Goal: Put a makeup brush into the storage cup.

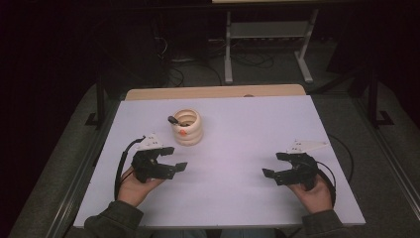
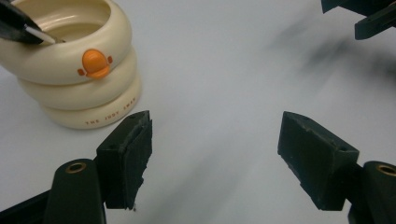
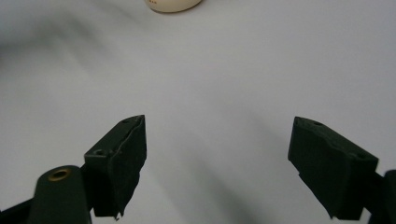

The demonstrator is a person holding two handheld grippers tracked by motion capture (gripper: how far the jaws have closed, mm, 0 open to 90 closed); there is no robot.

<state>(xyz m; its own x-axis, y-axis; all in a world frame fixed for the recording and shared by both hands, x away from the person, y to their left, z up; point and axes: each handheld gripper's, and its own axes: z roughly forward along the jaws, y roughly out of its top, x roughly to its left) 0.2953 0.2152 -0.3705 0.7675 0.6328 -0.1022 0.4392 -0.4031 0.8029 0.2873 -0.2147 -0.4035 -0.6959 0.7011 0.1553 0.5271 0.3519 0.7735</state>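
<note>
Reaching toward the holder: the step in hand is judged to be an approach by the left tongs to the cream holder and the dark item in it.
Left tongs [image 1: 179,157]: held wide open, nothing between the pads; both pads are seen bare over the white surface in the left gripper view.
Right tongs [image 1: 273,164]: likewise held wide open and empty, resting low at the right side, well apart from the holder.
Holder [image 2: 74,65]: a cream, ribbed, three-ring cup with a small orange duck mark [image 2: 95,63] and faint lettering on its lowest ring; it stands upright on the tabletop [image 1: 237,129], just beyond the left tongs and toward the far left of centre.
Item in the holder [image 1: 173,119]: a dark, slim object is seen leaning on the rim, its end sticking out to the left; what it is cannot be told.
Doing it well: the left tongs should be lifted above the rim and lined up with the protruding end, so that the pads close across the slim item, not the cup wall.
Risk: the light cup could be tipped or pushed if its rim is struck; the holder may be steadied with the right tongs.
</note>
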